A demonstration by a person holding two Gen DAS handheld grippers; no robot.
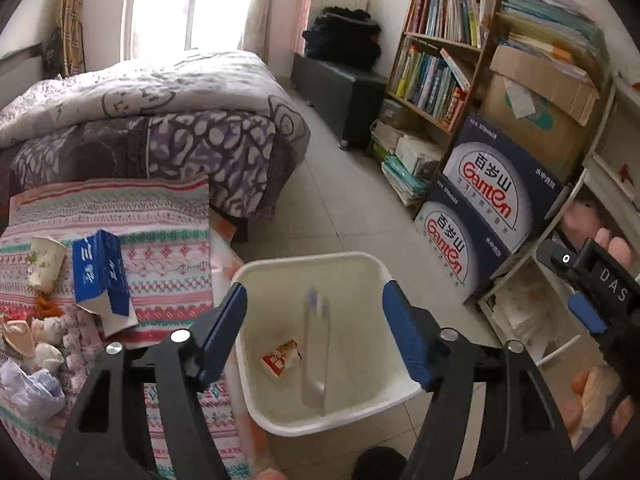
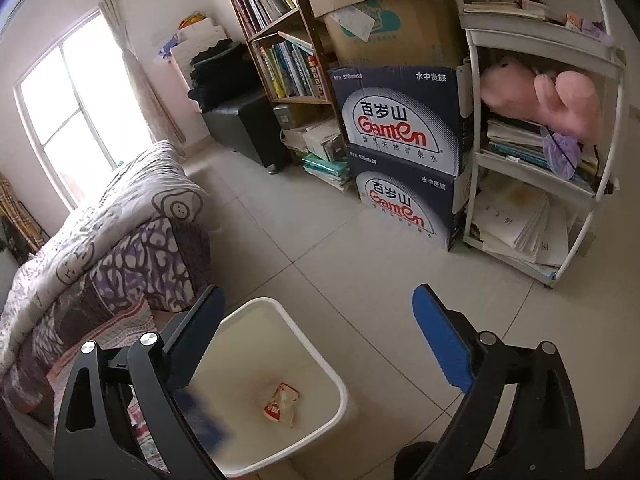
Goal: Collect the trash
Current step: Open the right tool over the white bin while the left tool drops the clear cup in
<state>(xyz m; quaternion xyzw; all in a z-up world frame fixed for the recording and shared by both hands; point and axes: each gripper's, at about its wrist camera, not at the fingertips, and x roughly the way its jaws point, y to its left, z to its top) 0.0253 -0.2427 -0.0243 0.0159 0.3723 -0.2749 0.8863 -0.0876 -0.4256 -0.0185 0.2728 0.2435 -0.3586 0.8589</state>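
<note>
Soft daylight from a blown-out window (image 2: pixel 68 120), fisheye-bent edges, perhaps motion blur inside the bin (image 1: pixel 360 264).

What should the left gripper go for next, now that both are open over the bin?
Probably swing the left gripper left to the blue carton lying on the striped cover. It is open and holds nothing, the white bin already has a red wrapper inside, and the carton is the nearest sizable trash, with the paper cup beside it.

bin (image 1: pixel 372 264) on floor right of bed edge | wrapper (image 1: pixel 282 359) in bin, beside a blurred clear item, possibly a bottle (image 1: pixel 316 352) | carton (image 1: pixel 102 276) and cup (image 1: pixel 45 264) on bedcover (image 1: pixel 168 216) left of bin | stacked boxes (image 2: pixel 404 152) behind bin
</note>
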